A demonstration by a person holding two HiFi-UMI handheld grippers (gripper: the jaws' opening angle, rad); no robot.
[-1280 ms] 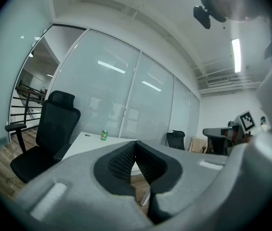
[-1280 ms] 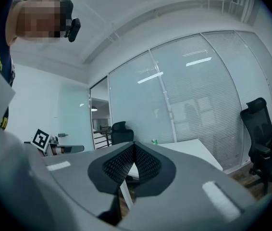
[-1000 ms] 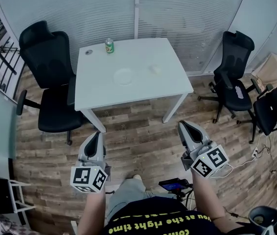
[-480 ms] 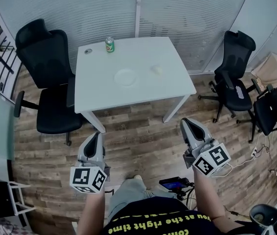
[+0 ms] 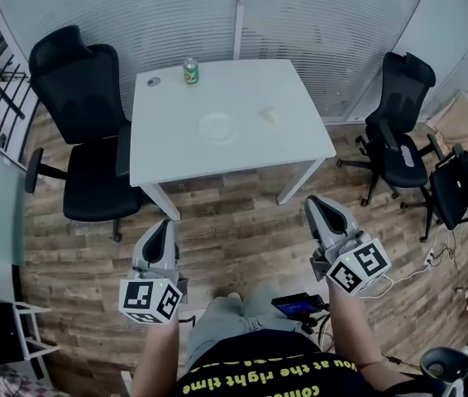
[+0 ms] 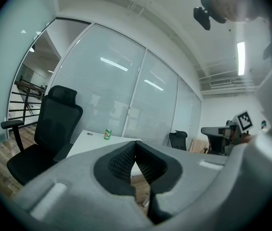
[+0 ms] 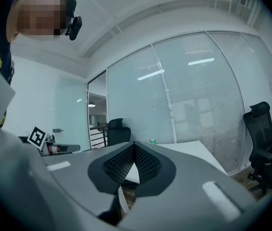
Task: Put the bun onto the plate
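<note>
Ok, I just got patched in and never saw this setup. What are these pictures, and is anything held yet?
No robot: a person holds a tool with a two-jaw claw in each hand. The head view looks down from a camera on the person's head: the left claw and right claw hang over the floor, short of the white table. The two gripper views come from cameras riding on each claw, looking along its jaws. Both claws are shut and empty. On the table lie a white plate, the bun to its right and apart from it, and a green can at the far edge.
</note>
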